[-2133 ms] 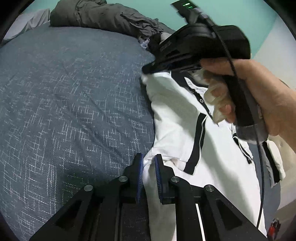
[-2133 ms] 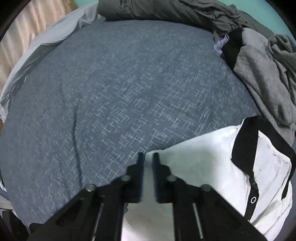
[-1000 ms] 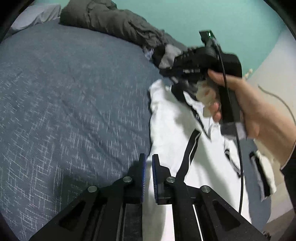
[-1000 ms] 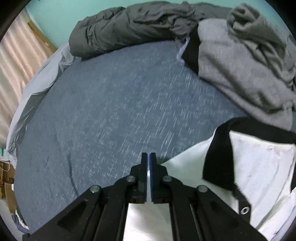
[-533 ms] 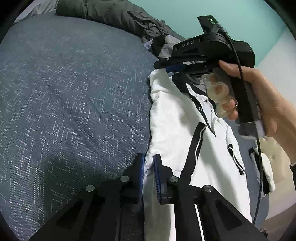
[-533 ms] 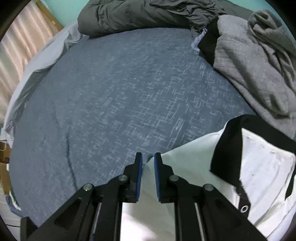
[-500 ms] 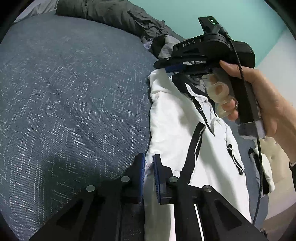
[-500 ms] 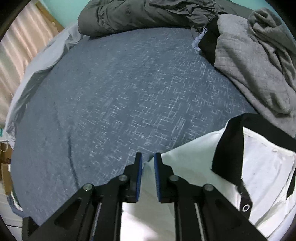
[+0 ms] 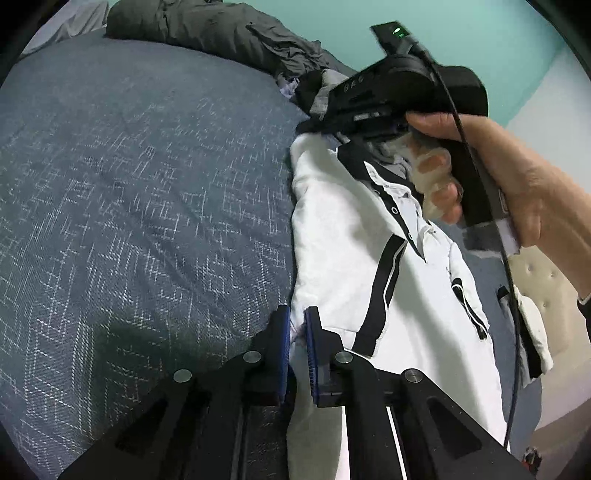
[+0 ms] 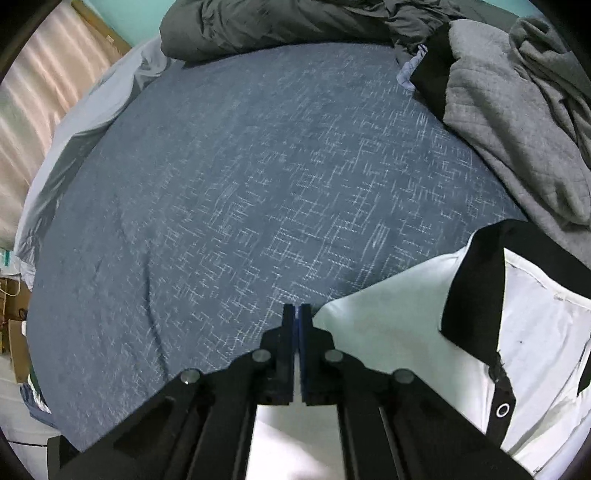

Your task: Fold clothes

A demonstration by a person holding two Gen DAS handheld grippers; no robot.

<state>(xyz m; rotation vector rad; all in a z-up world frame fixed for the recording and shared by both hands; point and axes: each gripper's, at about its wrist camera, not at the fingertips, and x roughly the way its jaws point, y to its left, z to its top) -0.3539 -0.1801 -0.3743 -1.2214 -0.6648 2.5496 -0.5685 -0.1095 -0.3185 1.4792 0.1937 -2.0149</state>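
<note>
A white polo shirt (image 9: 347, 236) with black collar, placket and stripes lies along the right side of a blue patterned bed cover (image 9: 140, 177). My left gripper (image 9: 297, 325) is shut on the shirt's left edge low down. My right gripper (image 10: 296, 314) is shut on the shirt's shoulder edge (image 10: 388, 317) beside the black collar (image 10: 476, 288). In the left wrist view the right gripper (image 9: 306, 127), held by a hand, sits at the shirt's top corner.
A dark grey crumpled duvet (image 10: 280, 22) lies at the far end of the bed. A grey sweater pile (image 10: 509, 110) sits just beyond the collar. A pale sheet (image 10: 85, 122) and curtain are at the left. A cream padded headboard (image 9: 546, 295) is at the right.
The right gripper's jaws, slightly apart half a second ago, have closed fully on the shoulder edge. The shirt edge stays stretched between both grippers and has shifted slightly.
</note>
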